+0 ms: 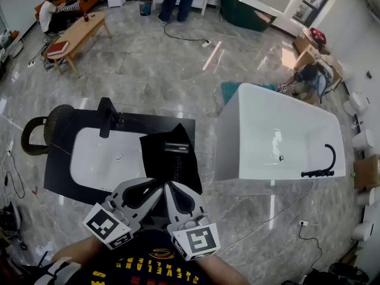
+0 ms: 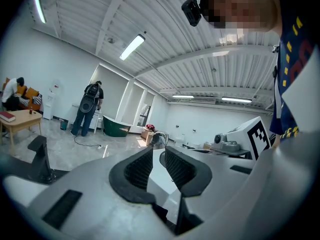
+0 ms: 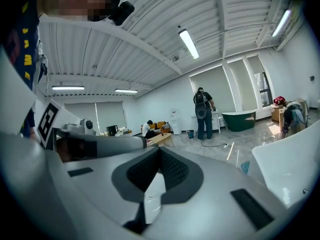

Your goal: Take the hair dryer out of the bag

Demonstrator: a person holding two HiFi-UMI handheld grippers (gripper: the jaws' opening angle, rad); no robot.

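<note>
Grey marble floor (image 1: pixel 148 58) spread out all round us, and right below sat a black counter (image 1: pixel 59 180) with a white basin (image 1: pixel 98 159) sunk into it and a black faucet (image 1: pixel 107 116) at its far rim. A white bathtub (image 1: pixel 261 123) stood off to the right, well apart.

And there was the bag (image 1: pixel 155 153): black, lying on the counter's right end, its left edge over the basin's rim. At its far end we could make out a dark body with a pale label, which we took for the hair dryer (image 1: pixel 177 147), with something ribbed just below it. Whether it lay on the bag or half inside we could not tell. That body seemed to run across our view, left to right.

Both grippers hung side by side at the bag's near edge, pointing away from us towards it. The left gripper (image 2: pixel 159 170) had its jaws apart with nothing between them. The right gripper (image 3: pixel 159 173) had its jaws pressed together, empty.

So the dryer lay straight ahead of both tips, past the bag's middle. We judged the right gripper a shade more in line with it, but it would need to open first; the left looked ready to steady the bag.
</note>
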